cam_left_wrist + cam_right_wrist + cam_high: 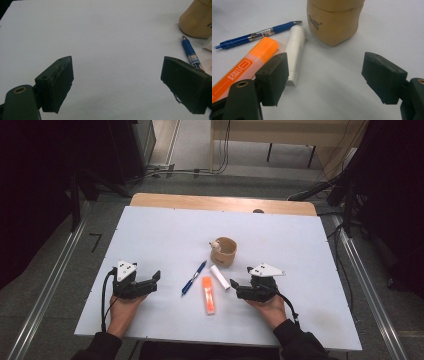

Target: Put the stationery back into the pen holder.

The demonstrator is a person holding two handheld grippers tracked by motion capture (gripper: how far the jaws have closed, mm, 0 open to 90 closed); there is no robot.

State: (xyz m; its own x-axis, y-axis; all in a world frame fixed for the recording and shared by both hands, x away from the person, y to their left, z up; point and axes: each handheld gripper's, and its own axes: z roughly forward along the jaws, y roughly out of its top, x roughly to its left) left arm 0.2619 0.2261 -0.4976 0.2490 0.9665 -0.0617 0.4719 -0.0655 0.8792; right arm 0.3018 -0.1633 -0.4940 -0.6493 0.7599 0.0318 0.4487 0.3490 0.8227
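The right gripper (324,75) is hovering with fingers released and nothing between them, just beside the white tube (295,53) lying on the surface (150,235) between orange highlighter (249,62) and wooden cup (334,21). The left gripper (117,85) is also resting spread and empty.

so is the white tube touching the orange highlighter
Cannot tell. In the right gripper view the white tube lies close alongside the orange highlighter, but no plain gap or contact shows.
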